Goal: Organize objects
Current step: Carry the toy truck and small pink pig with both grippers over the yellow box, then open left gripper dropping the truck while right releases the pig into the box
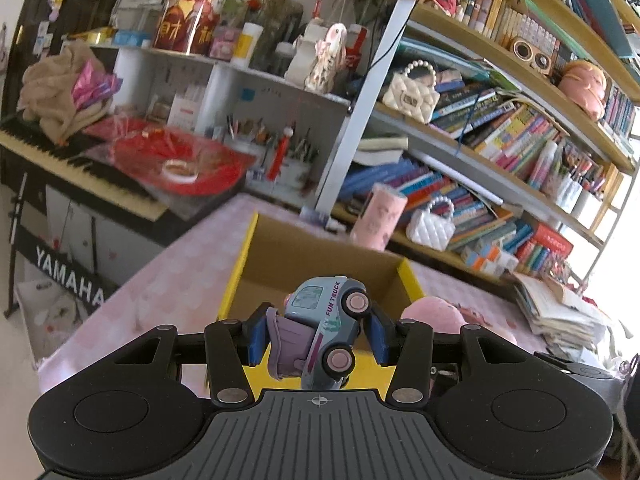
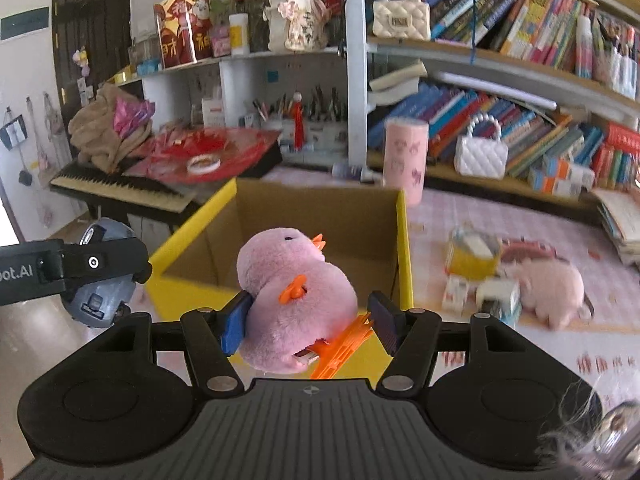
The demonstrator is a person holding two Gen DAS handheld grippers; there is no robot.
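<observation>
My left gripper [image 1: 318, 330] is shut on a pale blue toy truck [image 1: 326, 330] lettered FUN TRUCK, tipped on its side with its pink wheels facing right. It hangs at the near edge of an open cardboard box with yellow sides [image 1: 240, 268]. My right gripper [image 2: 308, 322] is shut on a pink plush duck [image 2: 290, 300] with an orange beak and feet, held above the same box [image 2: 404, 248]. The box's inside looks bare where it shows. The left gripper's body [image 2: 76, 268] appears at the left edge of the right wrist view.
On the pink tablecloth right of the box lie another pink plush [image 2: 552, 288], a yellow pack [image 2: 472, 260] and small toys. A pink cylinder [image 2: 404, 156] stands behind the box. Bookshelves [image 2: 520, 64] fill the back; a keyboard [image 2: 120, 188] with red clutter is left.
</observation>
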